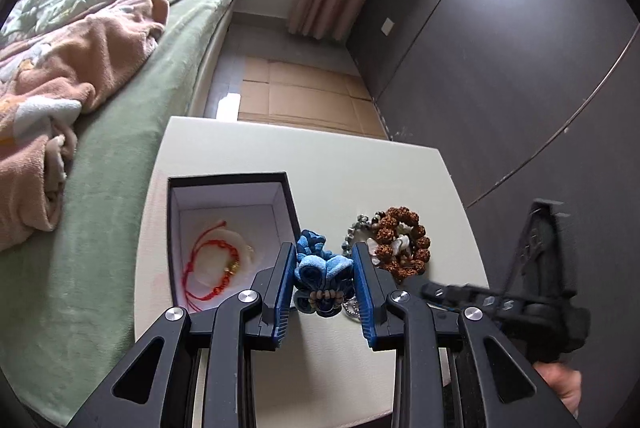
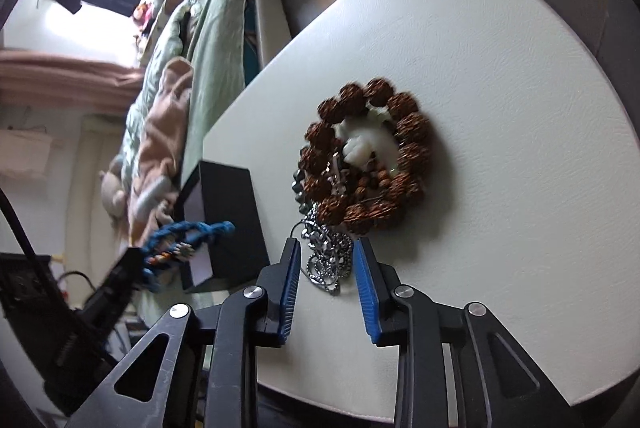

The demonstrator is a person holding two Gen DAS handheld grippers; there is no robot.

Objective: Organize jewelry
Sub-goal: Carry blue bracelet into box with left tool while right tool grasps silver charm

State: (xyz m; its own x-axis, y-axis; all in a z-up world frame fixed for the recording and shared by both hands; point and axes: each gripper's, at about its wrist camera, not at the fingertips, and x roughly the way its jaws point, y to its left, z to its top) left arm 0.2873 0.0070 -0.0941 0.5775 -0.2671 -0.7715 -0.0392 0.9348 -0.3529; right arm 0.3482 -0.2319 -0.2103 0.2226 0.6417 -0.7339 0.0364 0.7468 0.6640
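My left gripper (image 1: 325, 252) is shut on a blue fabric hair ornament (image 1: 322, 266) and holds it above the white table (image 1: 320, 159), just right of an open black box (image 1: 228, 240). A red cord bracelet (image 1: 210, 270) lies inside the box. A brown bead bracelet (image 1: 402, 242) lies on the table with a silver chain beside it. In the right wrist view, my right gripper (image 2: 326, 248) is open, its fingers either side of the silver chain (image 2: 326, 260) below the brown bead bracelet (image 2: 366, 151). The left gripper holding the blue ornament (image 2: 188, 234) shows at left by the box (image 2: 228, 211).
A bed (image 1: 112, 147) with green sheet and pink blankets runs along the table's left side. Dark wardrobe doors (image 1: 500, 47) stand to the right. Cardboard (image 1: 300, 95) lies on the floor beyond the table.
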